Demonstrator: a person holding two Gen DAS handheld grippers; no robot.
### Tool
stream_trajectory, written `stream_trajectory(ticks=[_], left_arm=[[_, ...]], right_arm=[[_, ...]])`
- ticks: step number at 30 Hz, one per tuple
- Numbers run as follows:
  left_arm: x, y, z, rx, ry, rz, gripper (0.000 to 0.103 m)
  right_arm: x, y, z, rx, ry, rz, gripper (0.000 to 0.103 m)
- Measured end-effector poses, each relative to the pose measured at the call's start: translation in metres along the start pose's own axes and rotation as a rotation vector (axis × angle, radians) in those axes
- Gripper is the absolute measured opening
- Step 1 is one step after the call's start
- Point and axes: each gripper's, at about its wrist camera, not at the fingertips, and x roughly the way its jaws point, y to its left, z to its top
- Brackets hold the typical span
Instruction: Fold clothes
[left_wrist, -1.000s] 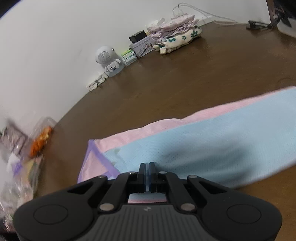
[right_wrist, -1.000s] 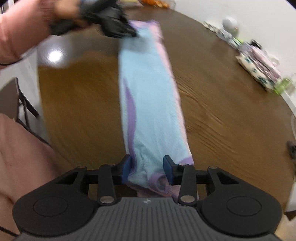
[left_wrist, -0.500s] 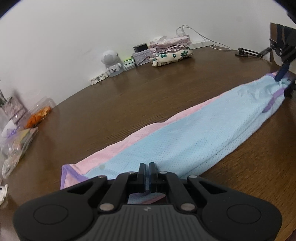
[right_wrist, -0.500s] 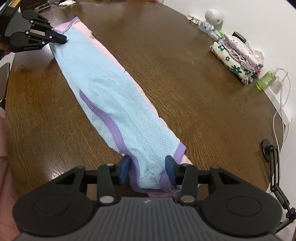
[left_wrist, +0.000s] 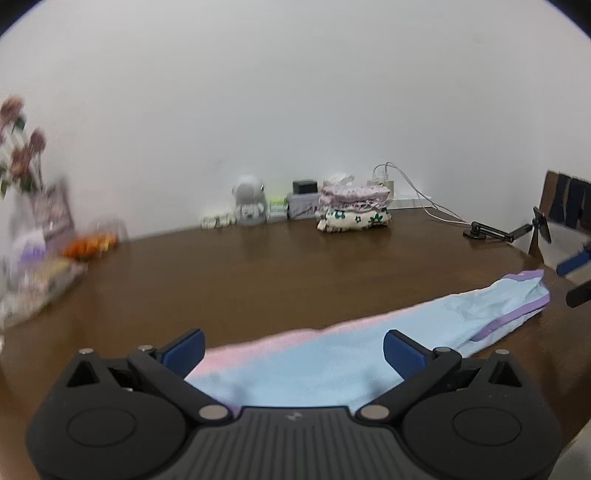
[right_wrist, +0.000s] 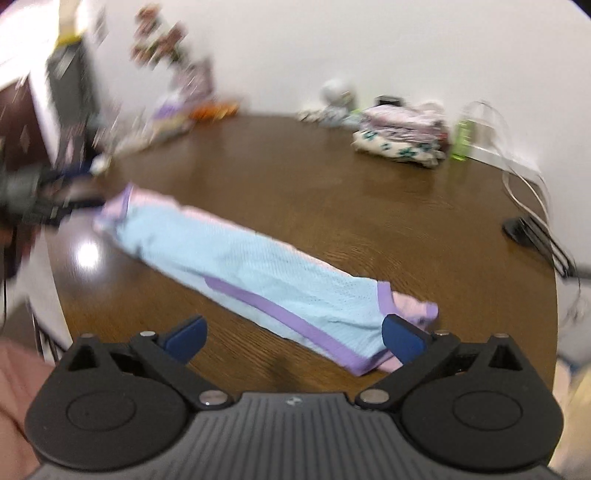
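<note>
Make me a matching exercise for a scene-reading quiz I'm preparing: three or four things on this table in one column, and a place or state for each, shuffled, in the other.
Things:
1. blue and pink garment
2. left tongs
3. stack of folded clothes
4. white astronaut figure

Places or states:
A. at the wall, left of the folded stack
B. stretched out long and flat on the brown table
C. open, pads clear of the cloth
D. at the far edge by the wall, floral piece at the bottom

Pairs: 1-B, 2-C, 3-D, 4-A

Home dining room, round wooden table (left_wrist: 295, 266), folded laundry pile (left_wrist: 352, 210), flowers (left_wrist: 22, 155)
</note>
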Motion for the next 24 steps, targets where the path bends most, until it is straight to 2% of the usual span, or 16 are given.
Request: stream_trajectory(ticks=[4, 8, 13, 15, 24], left_arm=[[-0.002, -0.001, -0.011, -0.044, 0.030, -0.022, 0.103], [-0.003, -0.001, -0.018, -0.081, 0.045, -0.048, 0.103], [-0.011, 0.004, -0.030, -0.137, 0.053, -0.081, 0.103], [-0.014, 0.006, -0.033, -0.133, 0.054, -0.086, 0.103], [-0.017, 0.015, -0.041, -0.148, 0.066, -0.079, 0.103]], right_arm=[[-0.007, 0.005, -0.015, 0.123, -0.036, -0.047, 0.103], [-0.008, 0.007, -0.030, 0.276, -0.050, -0.132, 0.103], [-0.012, 0.016, -0.051, 0.432, -0.131, -0.190, 0.103], [-0.012, 0.020, -0.052, 0.451, -0.134, -0.183, 0.103], [-0.003, 0.023, -0.040, 0.468, -0.115, -0.254, 0.103]])
